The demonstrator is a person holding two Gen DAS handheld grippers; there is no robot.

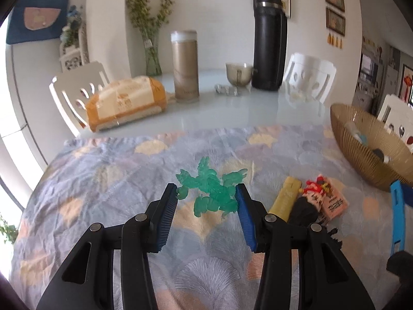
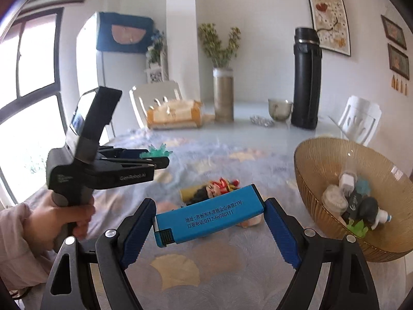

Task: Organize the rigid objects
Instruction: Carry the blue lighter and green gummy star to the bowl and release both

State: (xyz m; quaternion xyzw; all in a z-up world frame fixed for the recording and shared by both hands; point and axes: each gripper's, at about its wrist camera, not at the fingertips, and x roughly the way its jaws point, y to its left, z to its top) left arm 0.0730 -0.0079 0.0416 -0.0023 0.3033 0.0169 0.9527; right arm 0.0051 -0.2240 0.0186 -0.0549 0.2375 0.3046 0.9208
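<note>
A translucent green toy figure (image 1: 214, 193) sits between the blue pads of my left gripper (image 1: 205, 191), which is shut on it just above the patterned cloth (image 1: 116, 180). The right wrist view shows that left gripper (image 2: 157, 159) in a person's hand, the green figure (image 2: 156, 151) poking out of its tip. My right gripper (image 2: 210, 206) is shut on a blue lighter (image 2: 209, 217) held lengthwise across its jaws. The amber ribbed bowl (image 2: 322, 160) at the right holds several small items. A small doll (image 2: 216, 187), a yellow tube (image 1: 286, 199) and a pink box (image 1: 333, 201) lie on the cloth.
At the back of the glass table (image 1: 232, 108) stand a black flask (image 1: 269, 41), a gold canister (image 1: 185, 67), a metal cup (image 1: 238, 73), a bagged loaf (image 1: 126, 100) and a vase of flowers (image 1: 152, 51). White chairs (image 1: 309, 77) ring the table.
</note>
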